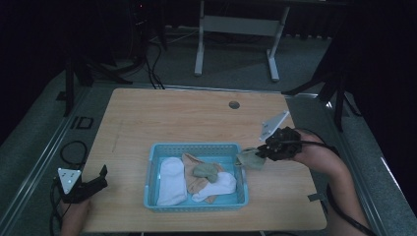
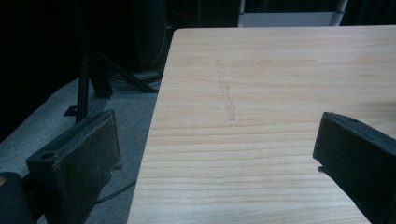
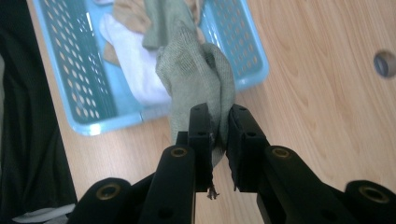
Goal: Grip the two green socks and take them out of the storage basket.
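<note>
Green sock (image 3: 196,74) lifted at the basket (image 1: 196,205) edge
Right gripper (image 3: 218,122) pinches it shut for carrying; left gripper (image 2: 210,154) gapes empty, parked on the worktop (image 1: 196,118).

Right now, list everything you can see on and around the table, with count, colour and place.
table: one, light wood, centre, round hole near its far edge
basket: one, light blue, perforated, near middle of the table
white socks: two, in the basket, left and front right
tan sock: one, in the basket, under the others
green sock in basket: one, atop the tan one
held green sock: one, pinched outside the basket's right edge
desk frame: one, white, on the floor beyond
left gripper: black, open, at the table's near left corner
right gripper: black, shut on the held green sock
</note>
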Demonstrator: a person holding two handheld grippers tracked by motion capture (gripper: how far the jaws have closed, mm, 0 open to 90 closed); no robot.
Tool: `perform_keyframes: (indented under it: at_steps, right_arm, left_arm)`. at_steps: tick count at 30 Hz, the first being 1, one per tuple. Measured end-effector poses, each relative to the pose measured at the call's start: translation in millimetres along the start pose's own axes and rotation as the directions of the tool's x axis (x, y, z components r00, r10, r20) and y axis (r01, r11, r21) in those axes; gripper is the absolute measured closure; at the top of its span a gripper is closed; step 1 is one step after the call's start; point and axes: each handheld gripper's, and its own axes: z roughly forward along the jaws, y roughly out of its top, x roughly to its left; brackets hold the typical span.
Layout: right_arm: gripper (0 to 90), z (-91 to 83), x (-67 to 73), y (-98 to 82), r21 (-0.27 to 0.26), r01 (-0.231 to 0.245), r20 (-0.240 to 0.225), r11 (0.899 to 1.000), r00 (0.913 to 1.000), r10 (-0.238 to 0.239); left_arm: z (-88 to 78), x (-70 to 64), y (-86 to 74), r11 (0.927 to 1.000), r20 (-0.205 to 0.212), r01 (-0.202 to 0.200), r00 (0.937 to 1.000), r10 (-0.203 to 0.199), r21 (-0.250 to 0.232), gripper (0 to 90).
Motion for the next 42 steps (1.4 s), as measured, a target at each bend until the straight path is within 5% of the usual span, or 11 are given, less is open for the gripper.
perform_keyframes:
  at_steps: [15,25,42]
  right_arm:
    - [80.2,20.4,-4.5,-74.4,0.005,-0.146,-0.015,0.989,0.9891,0.146]
    - [80.2,43.1,-0.8,-100.1,0.007,-0.200,-0.053,0.980,0.9783,0.201]
    - [80.2,85.7,2.4,-137.6,0.039,-0.303,-0.094,0.952,0.9476,0.305]
  left_arm:
    - [-0.2,-0.5,0.1,1.0000,-0.005,-0.003,1.0000,0.003,0.004,0.4]
    - [-0.1,-0.8,0.0,1.0000,-0.007,-0.003,1.0000,0.003,0.004,0.4]
    - [0.0,-0.9,0.0,1.0000,-0.008,-0.004,1.0000,0.004,0.004,0.4]
